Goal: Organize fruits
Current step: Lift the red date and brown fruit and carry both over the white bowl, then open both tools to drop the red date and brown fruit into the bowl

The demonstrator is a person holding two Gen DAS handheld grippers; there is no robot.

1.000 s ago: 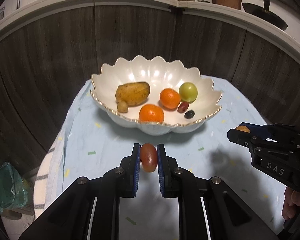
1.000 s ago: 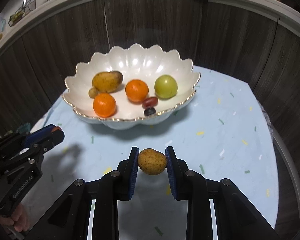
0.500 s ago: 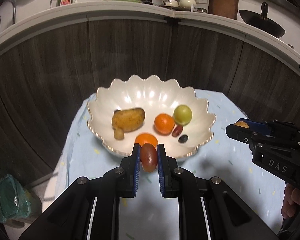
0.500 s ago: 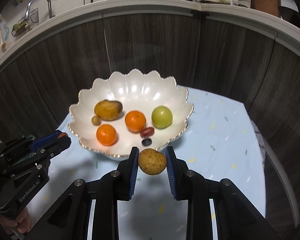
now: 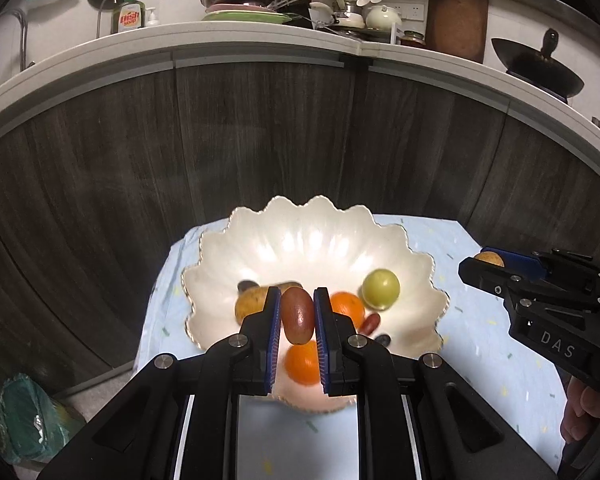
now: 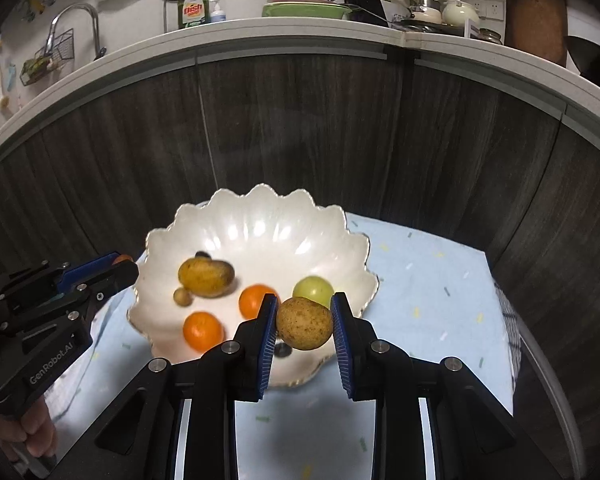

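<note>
A white scalloped bowl [image 5: 300, 240] [image 6: 256, 228] stands on a light blue tablecloth [image 5: 480, 344]. It holds a large brown fruit [image 6: 206, 278], two oranges [image 6: 203, 331], a green fruit [image 6: 314, 289], a small brown fruit [image 6: 183, 297] and small dark fruits. My left gripper [image 5: 296, 316] is shut on a reddish-brown oval fruit [image 5: 297, 314], held above the bowl's near side. My right gripper [image 6: 304, 323] is shut on a round brown fruit [image 6: 304, 323], above the bowl's near right rim. Each gripper shows in the other's view [image 5: 540, 304] [image 6: 60, 304].
The table [image 6: 440, 300] stands against dark wood cabinet panels [image 5: 260, 140]. Above them runs a white counter [image 6: 300, 36] with dishes, pots and a dish soap bottle [image 6: 194, 10]. A green bag [image 5: 28, 416] lies on the floor at left.
Both grippers have risen and moved forward with their fruits, from above the cloth in front of the bowl to above the bowl's near side.
</note>
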